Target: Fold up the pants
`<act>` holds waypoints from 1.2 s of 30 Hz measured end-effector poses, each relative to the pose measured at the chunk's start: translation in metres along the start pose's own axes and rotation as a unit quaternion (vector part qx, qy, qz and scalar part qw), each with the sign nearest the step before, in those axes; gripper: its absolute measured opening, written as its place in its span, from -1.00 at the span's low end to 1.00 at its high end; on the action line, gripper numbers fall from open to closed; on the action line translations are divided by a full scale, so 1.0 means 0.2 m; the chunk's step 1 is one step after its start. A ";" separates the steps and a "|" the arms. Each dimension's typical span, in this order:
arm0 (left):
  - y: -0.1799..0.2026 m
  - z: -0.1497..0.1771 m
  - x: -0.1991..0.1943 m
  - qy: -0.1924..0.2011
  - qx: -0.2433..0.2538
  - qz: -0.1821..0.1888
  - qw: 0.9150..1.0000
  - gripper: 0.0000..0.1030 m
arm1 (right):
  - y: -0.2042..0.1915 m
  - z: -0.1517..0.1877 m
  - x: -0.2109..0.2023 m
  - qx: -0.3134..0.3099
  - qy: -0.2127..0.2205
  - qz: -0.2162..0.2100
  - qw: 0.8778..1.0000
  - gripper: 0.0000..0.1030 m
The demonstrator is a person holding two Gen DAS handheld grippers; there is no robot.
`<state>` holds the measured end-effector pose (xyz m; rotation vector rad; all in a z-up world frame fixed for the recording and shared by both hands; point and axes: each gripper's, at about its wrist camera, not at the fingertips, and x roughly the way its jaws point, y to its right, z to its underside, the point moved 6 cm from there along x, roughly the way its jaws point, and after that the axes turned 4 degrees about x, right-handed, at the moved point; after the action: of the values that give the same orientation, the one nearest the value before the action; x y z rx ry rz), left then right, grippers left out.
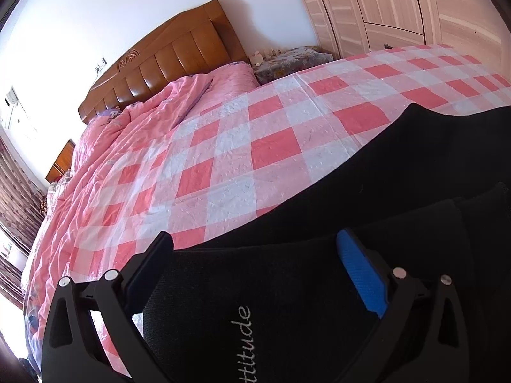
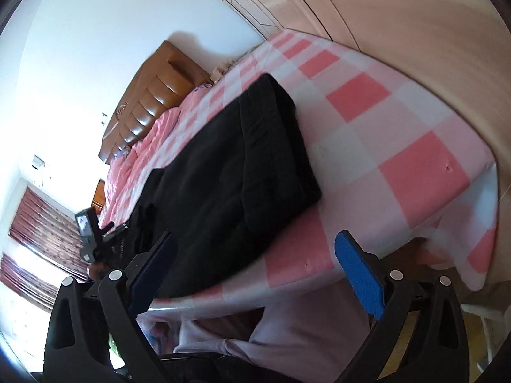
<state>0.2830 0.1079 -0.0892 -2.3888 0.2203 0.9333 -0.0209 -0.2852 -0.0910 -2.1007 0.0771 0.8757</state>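
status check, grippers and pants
Left gripper open over pants. Right gripper open, empty. Pants lie folded on checked sheet. Nothing in the way.

Bright daylight (fisheye-warped, right view blurred)

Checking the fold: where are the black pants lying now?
The black fabric pants lie on the pink-and-white checked bedspread near the bed's foot, below the wooden headboard in the right wrist view.
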 end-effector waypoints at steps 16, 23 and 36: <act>0.00 0.00 0.01 -0.002 -0.006 0.008 1.000 0.97 | -0.06 -0.02 0.22 0.125 -0.006 -0.068 0.990 0.83; 0.00 0.00 0.01 -0.002 -0.005 0.006 1.000 0.97 | -0.05 -0.01 0.20 0.168 0.034 -0.054 0.984 0.76; 0.02 -0.04 -0.14 0.040 0.007 -0.022 0.999 0.86 | -0.05 -0.01 0.27 0.136 0.049 0.002 0.990 -0.18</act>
<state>0.2649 0.0989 -0.0666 -2.4103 0.2031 0.8150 0.0247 -0.2675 -0.1155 -1.8874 0.2393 0.7192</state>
